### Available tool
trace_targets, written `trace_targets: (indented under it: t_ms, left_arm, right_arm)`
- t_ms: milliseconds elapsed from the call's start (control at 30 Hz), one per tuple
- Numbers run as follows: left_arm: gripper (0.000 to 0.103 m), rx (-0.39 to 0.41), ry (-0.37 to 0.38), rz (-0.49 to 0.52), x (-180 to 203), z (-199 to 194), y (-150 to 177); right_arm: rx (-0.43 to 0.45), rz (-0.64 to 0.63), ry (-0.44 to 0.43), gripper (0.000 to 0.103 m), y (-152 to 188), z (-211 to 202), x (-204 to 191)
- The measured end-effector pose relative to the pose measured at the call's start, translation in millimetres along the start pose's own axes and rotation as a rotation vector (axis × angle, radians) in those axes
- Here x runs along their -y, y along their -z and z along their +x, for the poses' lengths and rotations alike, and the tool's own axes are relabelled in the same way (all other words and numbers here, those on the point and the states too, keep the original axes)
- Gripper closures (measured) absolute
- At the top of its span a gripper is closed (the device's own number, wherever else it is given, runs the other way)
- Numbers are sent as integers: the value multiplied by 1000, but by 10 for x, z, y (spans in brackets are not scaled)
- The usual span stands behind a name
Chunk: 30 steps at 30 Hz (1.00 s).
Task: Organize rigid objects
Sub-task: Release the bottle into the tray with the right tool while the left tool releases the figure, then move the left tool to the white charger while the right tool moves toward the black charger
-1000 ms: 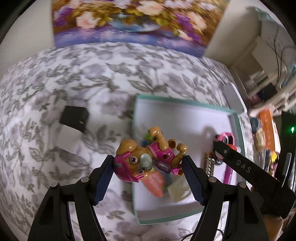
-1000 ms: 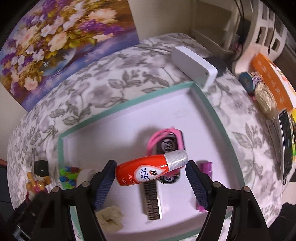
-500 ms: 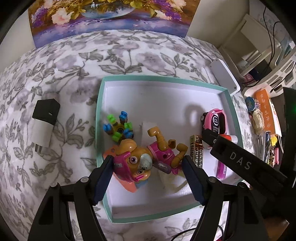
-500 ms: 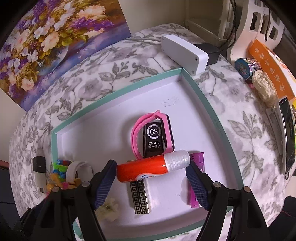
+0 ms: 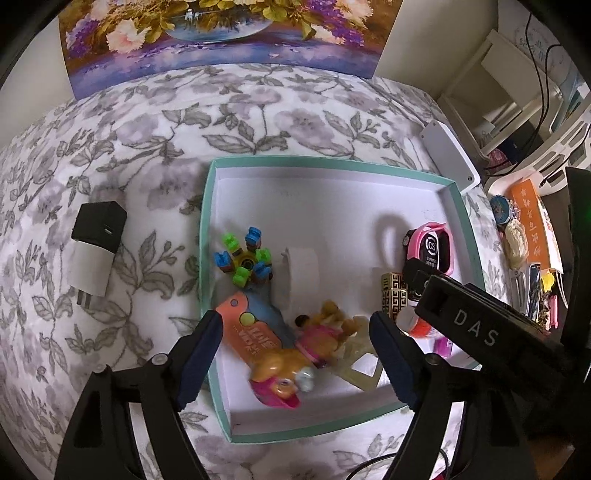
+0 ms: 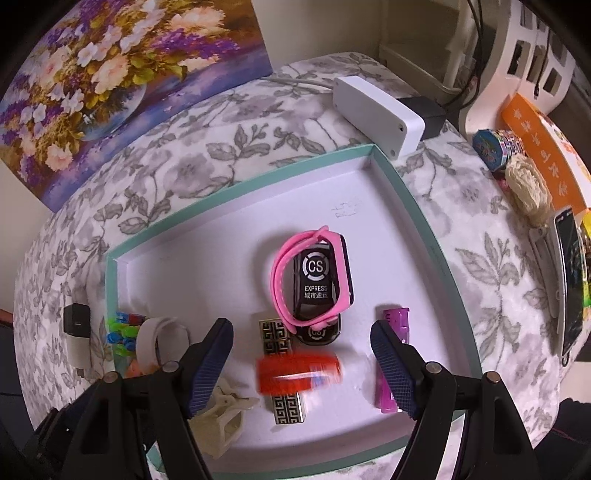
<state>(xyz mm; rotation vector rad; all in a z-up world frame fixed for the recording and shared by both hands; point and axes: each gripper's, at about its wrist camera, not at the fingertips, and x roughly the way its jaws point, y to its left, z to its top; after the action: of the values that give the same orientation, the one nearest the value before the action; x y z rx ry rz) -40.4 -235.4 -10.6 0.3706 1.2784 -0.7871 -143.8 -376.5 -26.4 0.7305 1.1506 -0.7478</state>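
Note:
A teal-rimmed white box (image 5: 208,236) (image 6: 236,186) sits on the floral cloth. My left gripper (image 5: 295,354) is open above its near left part. Below it the pup toy (image 5: 295,362) lies on its side beside an orange flat item (image 5: 255,338) and a cream clip (image 5: 360,363). My right gripper (image 6: 301,358) is open over the box's near side. The red bottle (image 6: 299,373) is blurred between its fingers, over a gold patterned lighter (image 6: 282,369). A pink watch (image 6: 314,277), purple lighter (image 6: 391,354), white ring (image 6: 159,338) and spinner (image 5: 245,260) lie inside.
A black-and-white charger (image 5: 96,245) lies on the cloth left of the box. A white device (image 6: 376,110) rests at the box's far right corner. Clutter, an orange box (image 6: 546,155) and a phone (image 6: 570,280) line the right. A flower painting (image 5: 221,33) stands behind.
Both grippers opened. The pup toy dropped from my left gripper into the box. The red bottle left my right gripper's fingers and is in motion over the lighter.

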Motion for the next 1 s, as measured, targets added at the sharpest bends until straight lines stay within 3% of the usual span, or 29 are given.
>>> trace_targets:
  t_ms: [333, 567, 1000]
  left_arm:
    - [21, 1, -7, -37, -204, -75, -38]
    - [21, 23, 5, -149, -616, -181, -64]
    - [16, 73, -164, -421, -1763, -371, 45]
  right_arm:
    - [23, -42, 3, 23, -1, -67, -121]
    - [38, -92, 21, 23, 13, -113, -258]
    - [48, -261, -29, 23, 209, -156, -1030]
